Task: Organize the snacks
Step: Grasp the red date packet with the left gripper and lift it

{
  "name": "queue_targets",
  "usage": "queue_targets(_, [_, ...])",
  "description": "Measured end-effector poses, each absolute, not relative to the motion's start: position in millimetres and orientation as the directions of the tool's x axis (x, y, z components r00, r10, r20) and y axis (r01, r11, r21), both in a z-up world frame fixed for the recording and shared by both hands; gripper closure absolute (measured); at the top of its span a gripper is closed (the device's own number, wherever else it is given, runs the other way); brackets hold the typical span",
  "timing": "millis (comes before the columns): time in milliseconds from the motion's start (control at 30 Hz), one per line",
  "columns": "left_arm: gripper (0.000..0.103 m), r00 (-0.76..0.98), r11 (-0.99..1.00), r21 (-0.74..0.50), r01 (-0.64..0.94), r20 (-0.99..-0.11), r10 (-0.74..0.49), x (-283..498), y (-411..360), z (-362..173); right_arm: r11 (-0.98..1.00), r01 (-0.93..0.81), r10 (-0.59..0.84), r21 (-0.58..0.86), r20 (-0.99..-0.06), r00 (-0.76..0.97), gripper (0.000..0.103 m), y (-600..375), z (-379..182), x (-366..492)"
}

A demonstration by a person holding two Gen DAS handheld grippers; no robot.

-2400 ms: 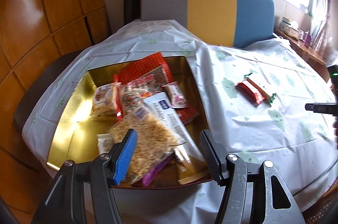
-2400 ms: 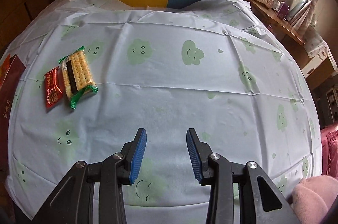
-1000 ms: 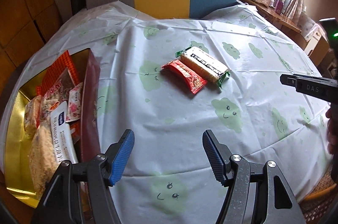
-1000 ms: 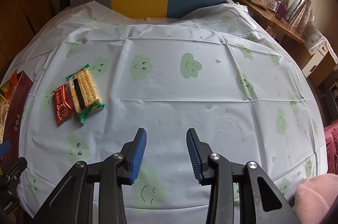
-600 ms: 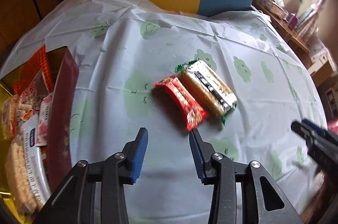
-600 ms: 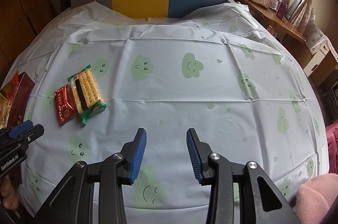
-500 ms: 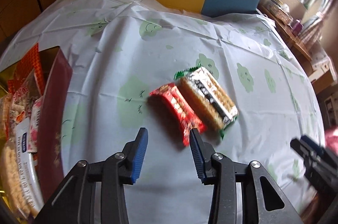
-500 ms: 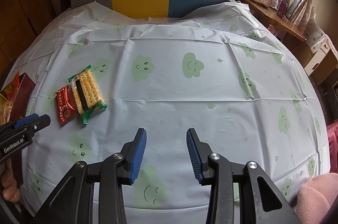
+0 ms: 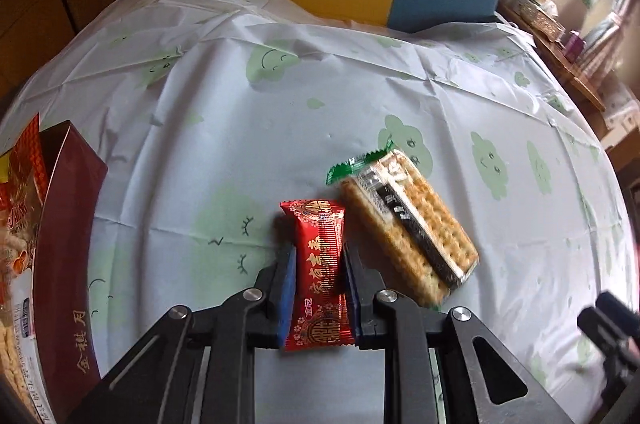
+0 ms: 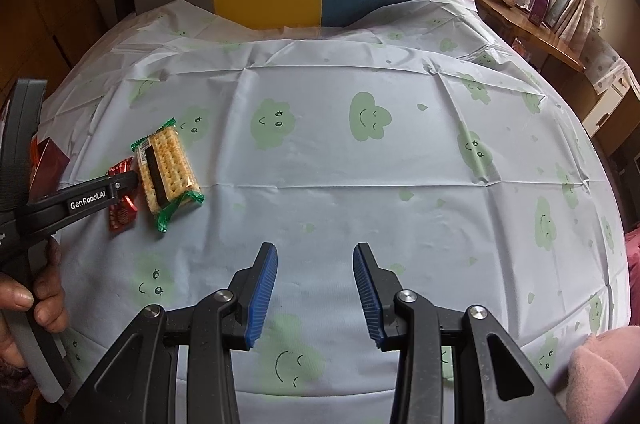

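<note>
done: several snacks in gold box [image 9: 60, 264] | now: left tool [image 9: 318, 278] has just closed, clamping red packet [image 9: 322, 264]; right tool [image 10: 314, 288] parted, empty | left: cracker pack [image 9: 408, 224] on tabletop [image 10: 360, 184]

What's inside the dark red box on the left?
The dark red box holds snack bags: an orange-red packet at the far end and pale puffed snacks nearer. The wall of the box and the picture's edge hide the rest.
</note>
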State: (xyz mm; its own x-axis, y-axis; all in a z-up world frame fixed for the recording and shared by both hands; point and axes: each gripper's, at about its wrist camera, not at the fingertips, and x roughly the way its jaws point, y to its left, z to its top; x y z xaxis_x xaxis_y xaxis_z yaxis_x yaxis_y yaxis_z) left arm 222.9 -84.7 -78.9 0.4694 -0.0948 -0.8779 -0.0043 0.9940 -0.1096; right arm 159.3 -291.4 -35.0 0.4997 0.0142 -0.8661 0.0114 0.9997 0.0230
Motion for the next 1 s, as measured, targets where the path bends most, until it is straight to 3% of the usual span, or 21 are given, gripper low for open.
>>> queue_targets(233, [0.081, 0.468, 0.994, -0.064, 0.089, -0.878, -0.098, 162, -82, -78, 1.000, 0.016, 0.012, 0.023, -0.870, 0.494, 0.063, -293, -36, 160])
queue_targets(500, [0.077, 0.623, 0.971, 0.134, 0.200, -0.782, -0.020, 115, -96, -93, 1.000, 0.011, -0.014, -0.011, -0.877, 0.481, 0.063, -290, -41, 160])
queue_targets(1000, [0.077, 0.679, 0.977, 0.069, 0.202, -0.729, -0.089, 106, -82, -96, 0.997, -0.068, -0.003, -0.037, -0.900, 0.436, 0.063, -268, -56, 158])
